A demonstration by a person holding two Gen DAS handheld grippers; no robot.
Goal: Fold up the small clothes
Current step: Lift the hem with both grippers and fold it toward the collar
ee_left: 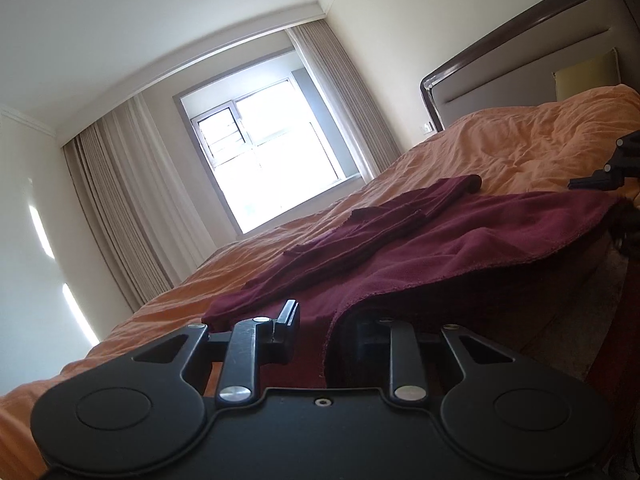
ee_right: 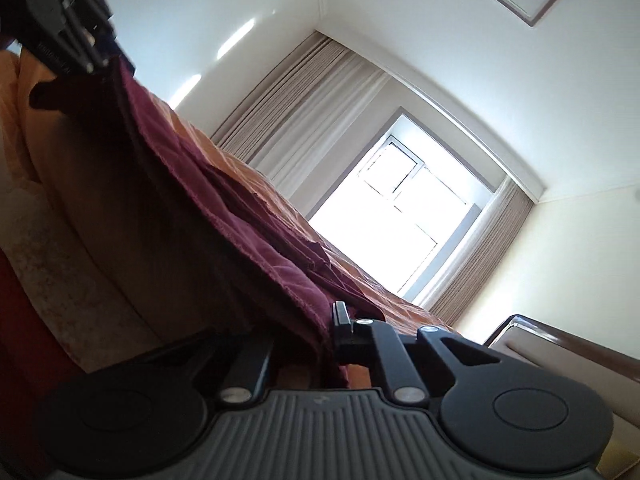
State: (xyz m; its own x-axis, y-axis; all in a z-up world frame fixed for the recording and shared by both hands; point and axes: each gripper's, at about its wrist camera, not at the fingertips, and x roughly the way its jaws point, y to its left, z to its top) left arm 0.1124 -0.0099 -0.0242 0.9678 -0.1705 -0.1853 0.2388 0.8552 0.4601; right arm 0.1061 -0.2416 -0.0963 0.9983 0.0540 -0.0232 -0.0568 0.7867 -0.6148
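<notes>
Both grippers clamp one edge of a maroon garment (ee_left: 460, 240) at the near side of a bed: the left gripper (ee_left: 320, 320) pinches its hem, and the right gripper (ee_right: 324, 332) is closed on the same raw edge further along. That edge hangs stretched between them, off the orange bedspread (ee_left: 520, 140), while the rest lies flat, its long axis running away toward the window (ee_left: 272, 140) (curtains drawn back). A padded headboard (ee_left: 520, 64) and a yellow pillow (ee_left: 584, 76) bound one end; the bedspread beyond lies open.
</notes>
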